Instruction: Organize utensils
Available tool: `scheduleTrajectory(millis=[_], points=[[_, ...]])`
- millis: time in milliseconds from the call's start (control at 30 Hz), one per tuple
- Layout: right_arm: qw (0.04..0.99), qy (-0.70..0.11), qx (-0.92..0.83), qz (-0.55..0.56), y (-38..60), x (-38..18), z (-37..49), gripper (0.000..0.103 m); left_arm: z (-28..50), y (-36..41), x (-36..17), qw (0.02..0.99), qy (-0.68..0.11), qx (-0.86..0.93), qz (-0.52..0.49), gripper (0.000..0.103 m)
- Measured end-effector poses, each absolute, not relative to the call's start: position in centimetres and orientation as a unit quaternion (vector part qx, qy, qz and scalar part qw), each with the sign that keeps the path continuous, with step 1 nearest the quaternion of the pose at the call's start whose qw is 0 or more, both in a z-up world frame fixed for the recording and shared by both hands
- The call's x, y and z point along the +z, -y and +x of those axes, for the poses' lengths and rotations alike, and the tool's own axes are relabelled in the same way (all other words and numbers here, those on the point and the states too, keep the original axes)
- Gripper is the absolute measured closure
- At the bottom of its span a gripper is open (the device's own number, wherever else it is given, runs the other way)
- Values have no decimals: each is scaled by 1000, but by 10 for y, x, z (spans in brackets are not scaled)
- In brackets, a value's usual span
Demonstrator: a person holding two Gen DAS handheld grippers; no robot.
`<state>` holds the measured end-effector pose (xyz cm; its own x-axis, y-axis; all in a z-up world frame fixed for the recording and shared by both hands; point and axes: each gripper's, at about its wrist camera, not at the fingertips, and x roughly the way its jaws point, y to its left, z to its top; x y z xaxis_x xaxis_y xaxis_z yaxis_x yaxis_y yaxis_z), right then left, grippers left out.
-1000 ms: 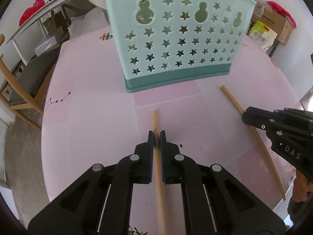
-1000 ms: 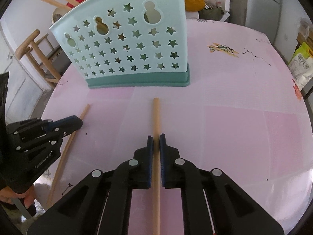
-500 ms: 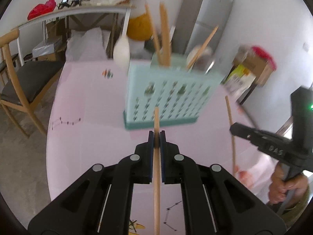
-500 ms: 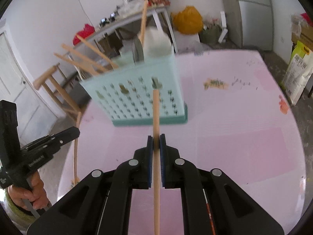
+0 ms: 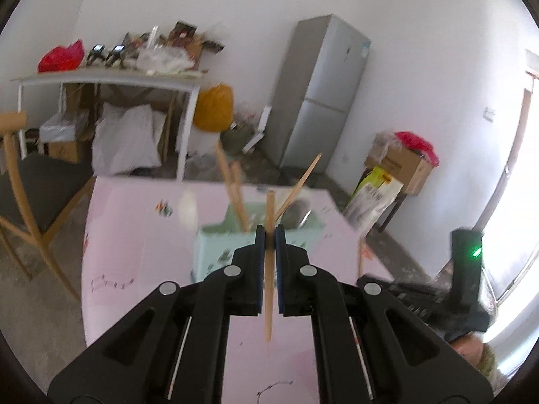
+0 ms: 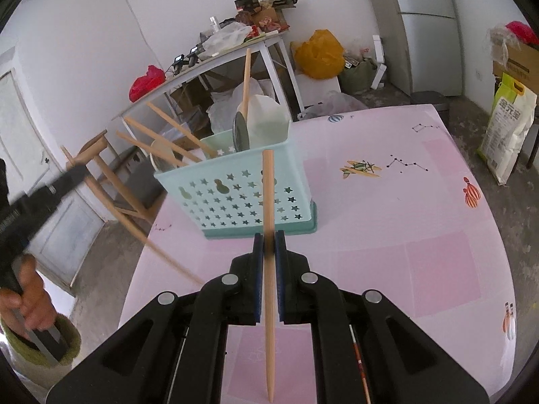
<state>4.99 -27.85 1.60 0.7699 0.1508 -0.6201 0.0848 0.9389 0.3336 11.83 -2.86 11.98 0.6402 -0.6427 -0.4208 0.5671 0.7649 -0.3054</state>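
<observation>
My left gripper (image 5: 269, 235) is shut on a wooden chopstick (image 5: 268, 289), held lifted above the pink table (image 5: 134, 252). My right gripper (image 6: 268, 239) is shut on another wooden chopstick (image 6: 268, 269), also lifted. A mint-green star-holed utensil basket (image 6: 242, 198) stands on the table ahead, holding several wooden chopsticks (image 6: 168, 141), a white spoon and a dark utensil. It shows blurred in the left wrist view (image 5: 232, 245). The left gripper with its chopstick (image 6: 134, 229) appears at the left of the right wrist view.
The pink table (image 6: 404, 235) is round with printed patterns. Wooden chairs (image 5: 20, 208) stand at its left. A cluttered side table (image 5: 107, 77), a fridge (image 5: 320, 94), boxes and bags stand beyond. The right gripper (image 5: 438, 299) is at the lower right of the left wrist view.
Both grippers have risen off the table with their chopsticks and tilted up, so the basket now lies farther and lower in both views.
</observation>
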Motion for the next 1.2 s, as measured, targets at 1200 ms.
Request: scheduleTrajectory(millis=[1200], points=[[922, -342, 7, 184, 287, 12, 52, 96, 171, 110, 109, 945, -124, -303, 0, 96]])
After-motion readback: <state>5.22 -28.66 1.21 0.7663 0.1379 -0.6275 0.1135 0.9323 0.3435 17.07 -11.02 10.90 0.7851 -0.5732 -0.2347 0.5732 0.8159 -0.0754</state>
